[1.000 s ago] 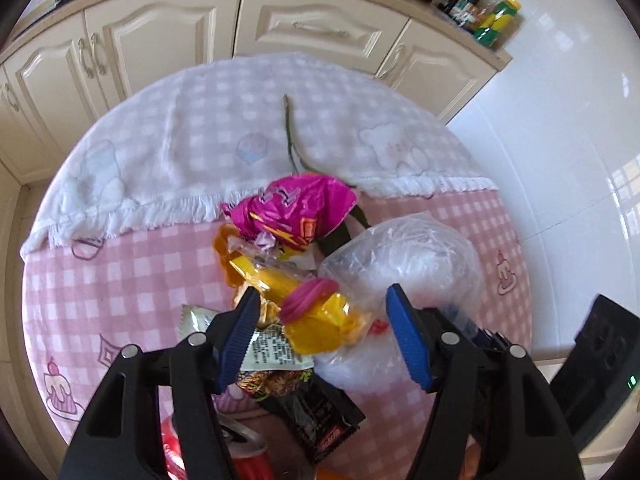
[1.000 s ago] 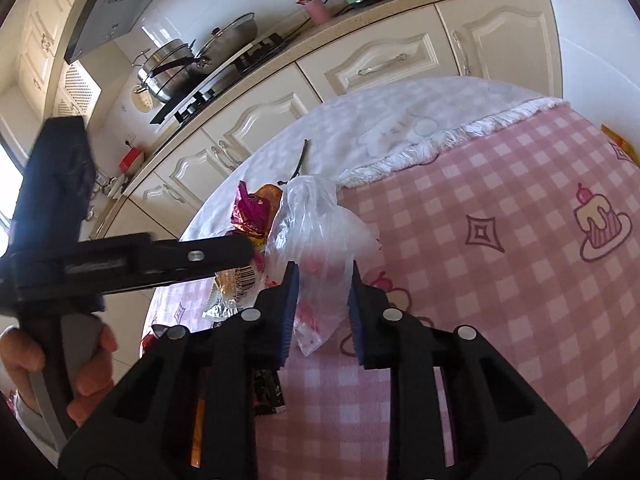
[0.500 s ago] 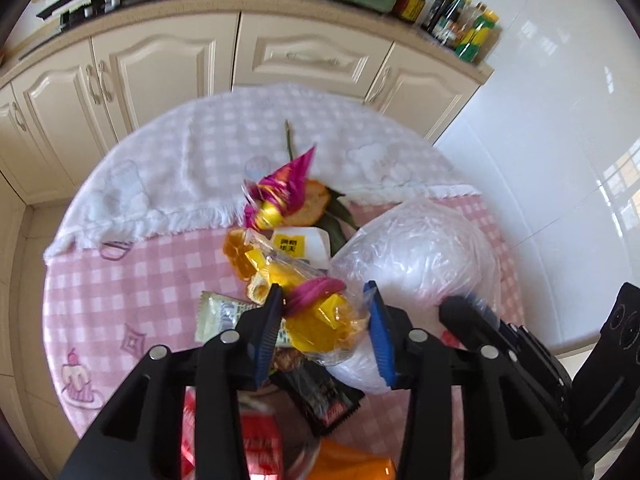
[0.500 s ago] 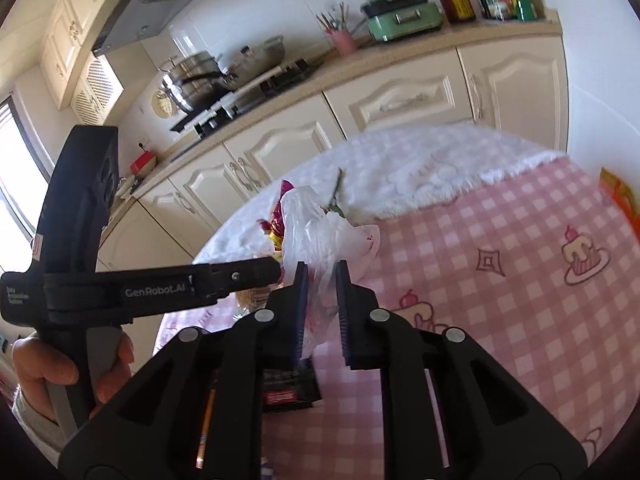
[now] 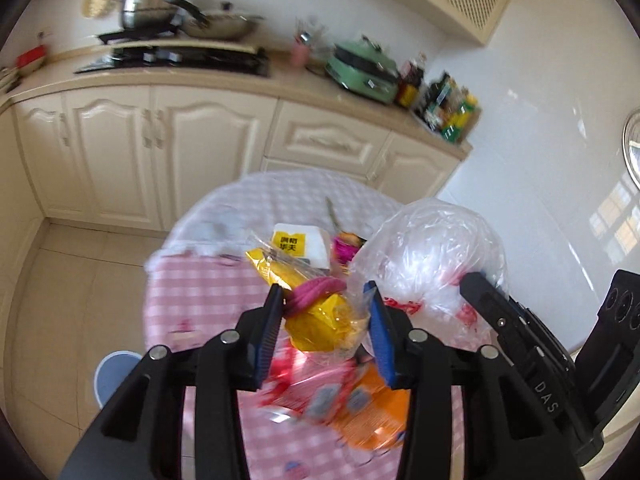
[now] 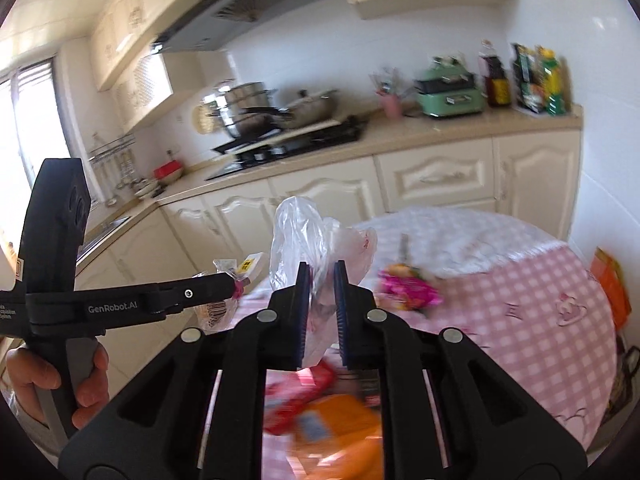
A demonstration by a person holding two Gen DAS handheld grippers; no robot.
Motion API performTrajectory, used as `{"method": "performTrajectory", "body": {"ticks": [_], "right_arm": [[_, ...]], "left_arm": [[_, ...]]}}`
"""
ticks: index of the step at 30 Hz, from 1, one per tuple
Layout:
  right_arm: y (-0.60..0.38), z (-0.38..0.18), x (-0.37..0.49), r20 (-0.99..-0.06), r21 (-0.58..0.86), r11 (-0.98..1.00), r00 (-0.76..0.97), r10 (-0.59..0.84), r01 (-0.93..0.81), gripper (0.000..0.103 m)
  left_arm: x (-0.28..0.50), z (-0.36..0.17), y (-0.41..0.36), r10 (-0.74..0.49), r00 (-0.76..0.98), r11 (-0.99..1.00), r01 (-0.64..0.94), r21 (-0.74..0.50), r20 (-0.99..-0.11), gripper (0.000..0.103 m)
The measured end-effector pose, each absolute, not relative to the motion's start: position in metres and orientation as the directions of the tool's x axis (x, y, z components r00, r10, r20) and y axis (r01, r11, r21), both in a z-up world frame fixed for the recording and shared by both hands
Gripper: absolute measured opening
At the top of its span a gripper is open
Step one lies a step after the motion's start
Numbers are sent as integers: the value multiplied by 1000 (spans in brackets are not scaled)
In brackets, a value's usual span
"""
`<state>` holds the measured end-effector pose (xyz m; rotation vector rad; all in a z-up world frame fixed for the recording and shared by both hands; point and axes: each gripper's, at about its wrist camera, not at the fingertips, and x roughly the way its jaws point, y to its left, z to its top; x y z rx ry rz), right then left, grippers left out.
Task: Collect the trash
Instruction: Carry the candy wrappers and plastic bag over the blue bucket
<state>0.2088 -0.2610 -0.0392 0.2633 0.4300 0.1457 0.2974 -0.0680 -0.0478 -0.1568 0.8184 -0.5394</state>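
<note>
**Wrapper lifted, bag held ready beside it**

The left gripper (image 5: 325,322) has its blue pads pinched on a bundle of yellow wrappers (image 5: 316,320) with a pink twist through it, the jaws having just closed in around it; the bundle hangs clear of the table (image 5: 208,292), above the side nearest the person; just to its right the right gripper (image 6: 321,312) stands nearly shut on the neck of a clear plastic bag (image 6: 308,240), which balloons up above the pads, its mouth hidden from where I stand; a hand (image 6: 48,376) grips the left tool's handle at the edge of the right view.

On the pink checked cloth more litter waits: a magenta wrapper (image 6: 408,286) near the middle, by the fringe of the white cloth, and red and orange packets (image 6: 332,420), blurred, at the near edge.

I'd judge this the carry-and-bag step; next the bundle must travel over to the bag's opening, which looks pinched flat, so the right tool will likely need to slacken or tip it open before anything drops in; then back for the rest.
</note>
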Motion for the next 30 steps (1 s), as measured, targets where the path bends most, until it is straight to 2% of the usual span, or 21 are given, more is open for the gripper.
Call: {"method": "performTrajectory", "body": {"ticks": [6, 13, 19, 24, 29, 30], "right_arm": [[-174, -32, 216, -397, 244, 947, 869, 296, -211, 13], [-51, -73, 243, -494, 216, 902, 756, 431, -373, 12], [40, -151, 279, -635, 209, 863, 608, 477, -459, 12], [81, -228, 314, -742, 197, 868, 509, 436, -455, 12], [101, -291, 350, -806, 204, 877, 435, 403, -435, 13], [104, -303, 358, -810, 212, 877, 425, 405, -431, 16]], "left_arm": [[277, -52, 39, -431, 639, 901, 275, -334, -637, 40], [268, -97, 167, -324, 668, 927, 81, -367, -671, 40], [275, -171, 247, -272, 621, 910, -82, -407, -735, 40], [293, -242, 281, -270, 544, 887, -180, -425, -795, 40], [314, -302, 300, -278, 472, 871, -244, -427, -836, 40], [318, -314, 302, -277, 459, 868, -257, -424, -844, 40]]}}
